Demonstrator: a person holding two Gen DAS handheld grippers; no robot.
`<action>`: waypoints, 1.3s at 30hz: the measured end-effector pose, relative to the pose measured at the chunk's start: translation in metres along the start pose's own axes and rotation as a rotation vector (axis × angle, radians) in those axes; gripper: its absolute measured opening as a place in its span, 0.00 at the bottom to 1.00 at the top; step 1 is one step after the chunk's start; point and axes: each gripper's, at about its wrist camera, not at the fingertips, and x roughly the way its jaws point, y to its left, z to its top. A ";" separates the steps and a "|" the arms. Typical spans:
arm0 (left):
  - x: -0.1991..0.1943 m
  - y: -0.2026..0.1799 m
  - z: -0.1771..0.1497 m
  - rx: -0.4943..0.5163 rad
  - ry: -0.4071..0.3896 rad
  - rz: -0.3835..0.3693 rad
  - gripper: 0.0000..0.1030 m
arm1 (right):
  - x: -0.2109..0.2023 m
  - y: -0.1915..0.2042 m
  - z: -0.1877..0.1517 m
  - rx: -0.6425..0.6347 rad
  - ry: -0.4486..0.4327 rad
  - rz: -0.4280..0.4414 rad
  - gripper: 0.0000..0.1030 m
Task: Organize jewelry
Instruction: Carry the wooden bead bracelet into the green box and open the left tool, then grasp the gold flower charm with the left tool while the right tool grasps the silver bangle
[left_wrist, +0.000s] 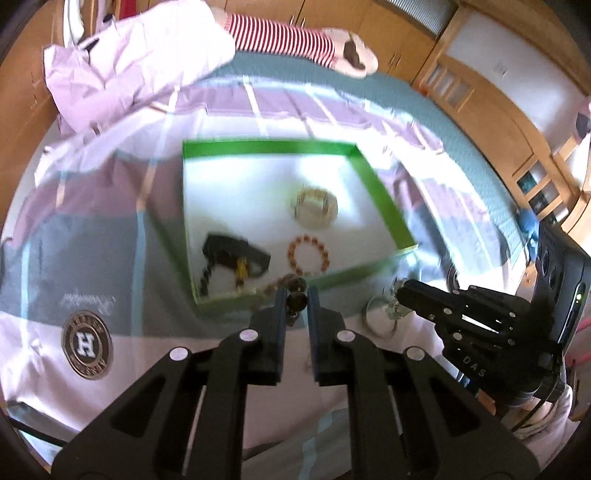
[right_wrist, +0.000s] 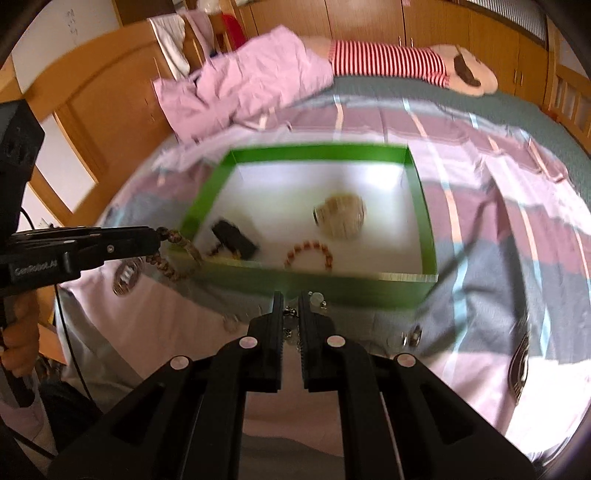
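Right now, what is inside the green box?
Inside the green box lie a pale wide bracelet, an orange bead bracelet and a black piece with dark beads; its near wall hides the floor behind it.

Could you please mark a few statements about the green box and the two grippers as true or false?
1. The left gripper holds a dark bead string. True.
2. The green box is empty. False: it holds an orange bead bracelet, a pale bangle and a black item.
3. The right gripper has its fingers closed on a silvery chain piece. True.
4. The box sits on a wooden table. False: it rests on a striped bedspread.
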 end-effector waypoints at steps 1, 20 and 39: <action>-0.004 0.000 0.005 0.003 -0.012 0.003 0.11 | -0.003 0.001 0.004 -0.003 -0.012 0.000 0.08; 0.036 0.047 0.009 -0.108 -0.025 0.041 0.27 | 0.020 -0.038 0.028 0.104 -0.011 -0.074 0.47; 0.116 -0.040 -0.089 0.150 0.253 0.106 0.57 | 0.074 -0.046 -0.071 0.091 0.287 -0.171 0.80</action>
